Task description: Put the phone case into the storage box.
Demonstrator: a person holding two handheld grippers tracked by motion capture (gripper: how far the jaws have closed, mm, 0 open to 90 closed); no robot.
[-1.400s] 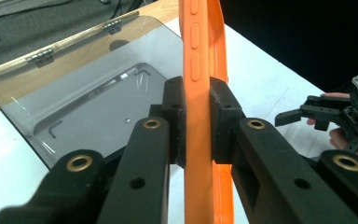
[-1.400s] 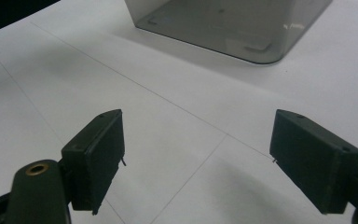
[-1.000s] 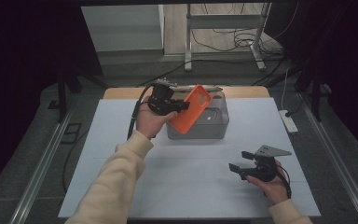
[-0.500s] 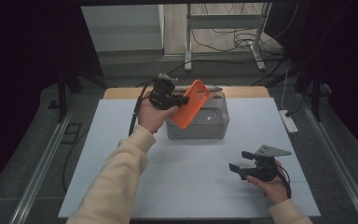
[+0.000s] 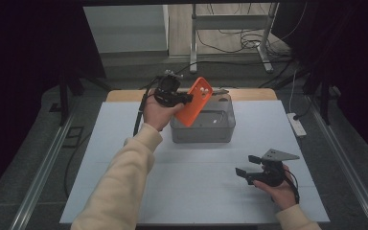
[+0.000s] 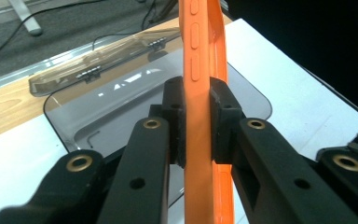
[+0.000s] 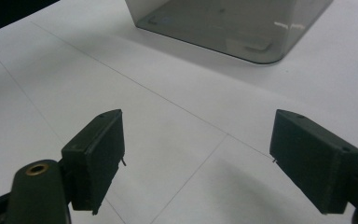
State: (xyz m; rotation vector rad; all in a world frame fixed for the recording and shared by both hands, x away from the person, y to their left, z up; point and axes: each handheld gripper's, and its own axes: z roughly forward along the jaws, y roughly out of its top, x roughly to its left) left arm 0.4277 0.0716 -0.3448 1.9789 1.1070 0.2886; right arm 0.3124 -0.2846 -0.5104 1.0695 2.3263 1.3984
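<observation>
An orange phone case (image 5: 195, 101) hangs tilted above the left end of a clear grey box (image 5: 223, 129) at the back of the white table. My left gripper (image 5: 184, 98) is shut on the case's edge. In the left gripper view both black pads clamp the orange phone case (image 6: 198, 70) edge-on, with the clear grey box (image 6: 121, 102) and its flipped-back lid (image 6: 98, 70) beyond. My right gripper (image 5: 243, 166) rests low at the front right of the table, open. In the right gripper view my right gripper (image 7: 196, 158) has wide jaws with bare table between them.
The white table sheet (image 5: 206, 191) spreads in front of the box, with a wooden strip (image 5: 249, 94) behind it. A white power strip (image 5: 297, 124) lies off the right edge. Metal stand legs and cables (image 5: 230, 38) cross the floor beyond.
My left hand has shifted the orange case slightly, tipping it a bit more upright over the box. The right hand has stayed where it was.
</observation>
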